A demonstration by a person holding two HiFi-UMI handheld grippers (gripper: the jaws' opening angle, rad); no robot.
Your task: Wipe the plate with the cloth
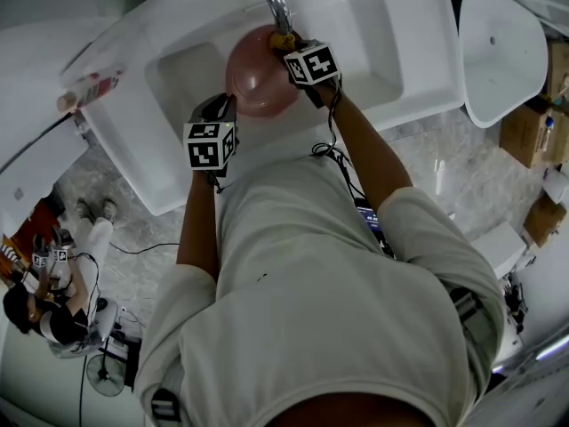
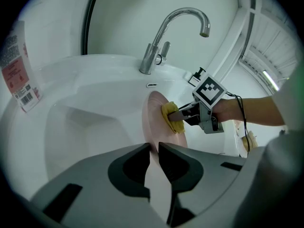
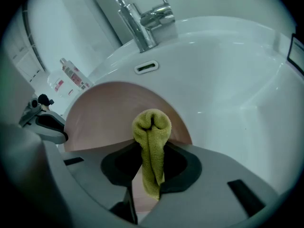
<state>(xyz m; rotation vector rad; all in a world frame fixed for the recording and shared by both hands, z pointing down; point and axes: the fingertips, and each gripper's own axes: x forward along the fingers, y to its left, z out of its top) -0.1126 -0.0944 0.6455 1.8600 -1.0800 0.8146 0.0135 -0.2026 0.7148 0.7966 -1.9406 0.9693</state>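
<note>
Right gripper [image 3: 151, 152] clamping cloth [image 3: 152, 125], plate [image 3: 107, 113], white sink [image 3: 228, 80]

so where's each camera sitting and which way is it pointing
Head view: on the person's head, looking steeply down into the sink; torso, both arms show.
Left gripper view: on the left gripper, facing the faucet; its jaws clamp the pink plate.
Right gripper view: on the right gripper, facing the plate; its jaws hold the yellow cloth.
All share the plate.

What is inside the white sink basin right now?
A round pink plate, gripped at its rim by the left gripper, and a folded yellow cloth clamped in the right gripper, pressed against the plate's face. Beneath the plate, the sink basin is covered.
</note>
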